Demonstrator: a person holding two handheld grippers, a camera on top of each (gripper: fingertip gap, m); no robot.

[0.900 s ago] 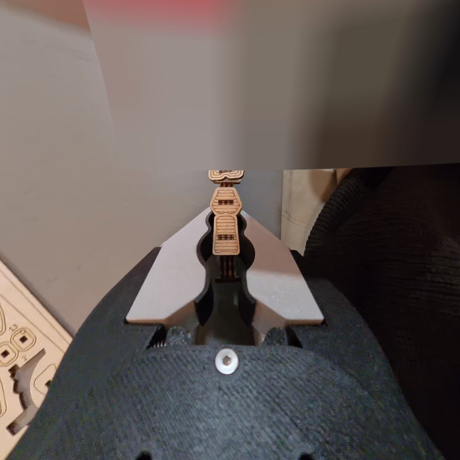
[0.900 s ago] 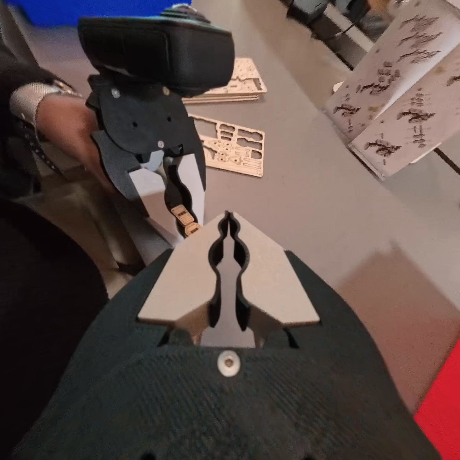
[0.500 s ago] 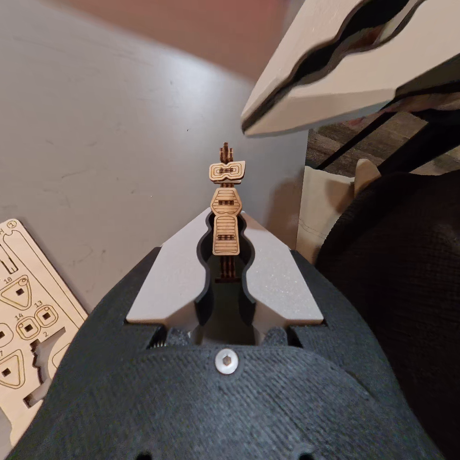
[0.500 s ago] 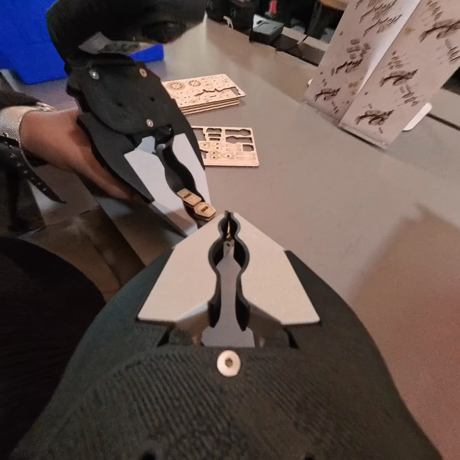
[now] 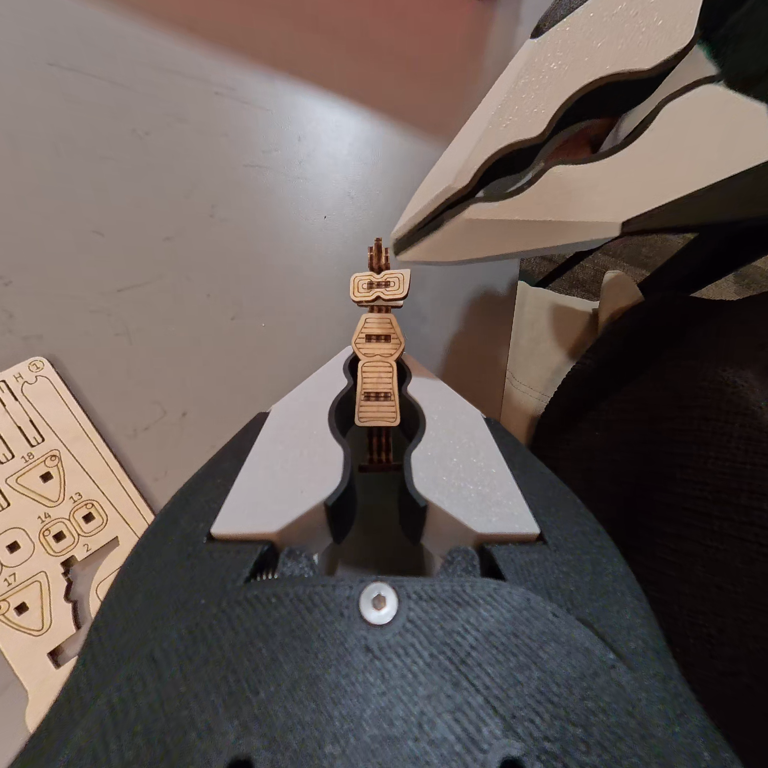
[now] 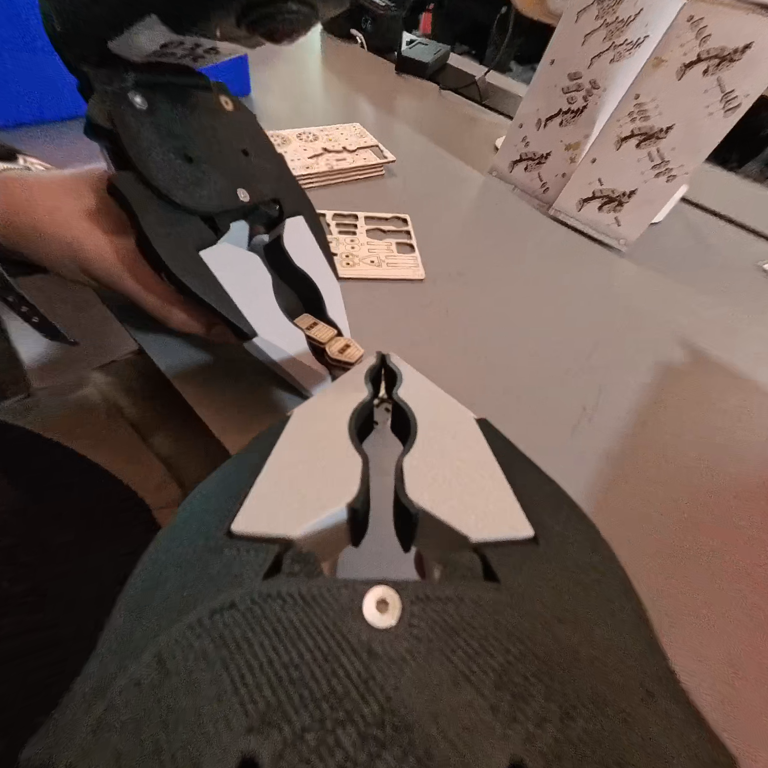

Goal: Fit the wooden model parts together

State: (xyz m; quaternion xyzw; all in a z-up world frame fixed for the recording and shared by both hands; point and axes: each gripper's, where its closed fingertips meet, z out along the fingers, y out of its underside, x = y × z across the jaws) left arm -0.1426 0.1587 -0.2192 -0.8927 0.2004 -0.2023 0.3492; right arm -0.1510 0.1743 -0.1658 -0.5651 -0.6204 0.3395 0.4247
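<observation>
Grey table (image 6: 519,332), wooden model (image 5: 377,353) between left gripper (image 5: 376,357) fingers (image 5: 449,449).

A: What's the left gripper (image 5: 377,353) looking like?
B: Grey wedge fingers (image 5: 291,465) sitting in a ribbed black body, silver hex screw (image 5: 378,602) showing at six o'clock.
A: And the right gripper (image 6: 383,360)?
B: Matching it.

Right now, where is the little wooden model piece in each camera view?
Left wrist view: the wooden model piece stands centre frame, clamped in the left hand-held gripper, its top end just short of the right hand-held gripper.
Right wrist view: left of centre, poking out between the left hand-held gripper's fingers.
Shared landmark: the cut-out wooden sheet on the grey table.
</observation>
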